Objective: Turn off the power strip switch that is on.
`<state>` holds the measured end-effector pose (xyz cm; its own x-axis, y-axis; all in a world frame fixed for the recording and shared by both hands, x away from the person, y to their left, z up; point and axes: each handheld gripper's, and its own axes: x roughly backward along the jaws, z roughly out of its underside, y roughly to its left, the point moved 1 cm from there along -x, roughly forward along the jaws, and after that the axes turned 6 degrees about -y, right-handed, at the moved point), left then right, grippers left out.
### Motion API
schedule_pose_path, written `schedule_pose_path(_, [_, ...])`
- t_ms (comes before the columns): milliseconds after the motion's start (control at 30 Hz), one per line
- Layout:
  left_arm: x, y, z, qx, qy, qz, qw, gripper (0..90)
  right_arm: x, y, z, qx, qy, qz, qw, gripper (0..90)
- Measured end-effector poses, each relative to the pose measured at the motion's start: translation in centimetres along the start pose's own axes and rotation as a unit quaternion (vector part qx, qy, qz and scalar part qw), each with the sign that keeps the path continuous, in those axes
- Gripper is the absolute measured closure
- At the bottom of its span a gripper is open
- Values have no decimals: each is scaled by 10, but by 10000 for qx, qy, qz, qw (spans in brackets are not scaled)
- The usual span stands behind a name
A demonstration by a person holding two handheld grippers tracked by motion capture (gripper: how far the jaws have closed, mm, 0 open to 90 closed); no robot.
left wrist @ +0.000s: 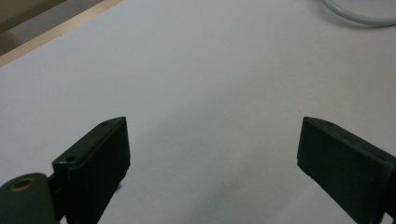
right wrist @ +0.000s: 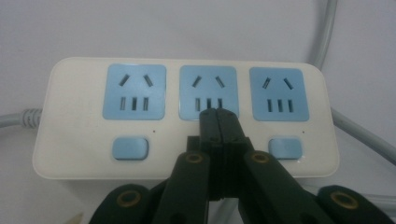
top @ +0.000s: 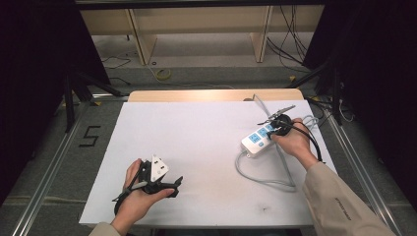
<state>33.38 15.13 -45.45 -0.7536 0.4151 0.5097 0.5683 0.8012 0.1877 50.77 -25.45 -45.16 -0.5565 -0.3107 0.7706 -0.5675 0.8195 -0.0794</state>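
A white power strip (top: 258, 139) with three blue sockets lies on the right of the white table (top: 196, 147). In the right gripper view the power strip (right wrist: 74, 116) lies crosswise, with a blue switch (right wrist: 130, 148) under its left socket and another under its right one. My right gripper (right wrist: 218, 114) is shut with nothing between its jaws. Its tips rest at the lower edge of the middle socket and hide the middle switch. From above, the right gripper (top: 278, 129) sits over the strip. My left gripper (top: 173, 187) rests low at the front left, open; the left gripper (left wrist: 212, 140) faces bare table.
The strip's grey cable (top: 265, 179) loops on the table in front of the strip and runs off past its far end. A piece of that cable (left wrist: 355, 16) is at the top right of the left gripper view. A wooden table edge (top: 216, 94) borders the far side.
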Motion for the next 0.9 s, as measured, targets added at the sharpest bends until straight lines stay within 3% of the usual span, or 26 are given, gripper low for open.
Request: schedule_pose_path(900, [1,0,0,-24,9,8,10000,90,0,0,1,-60,-51,-26,10000,900])
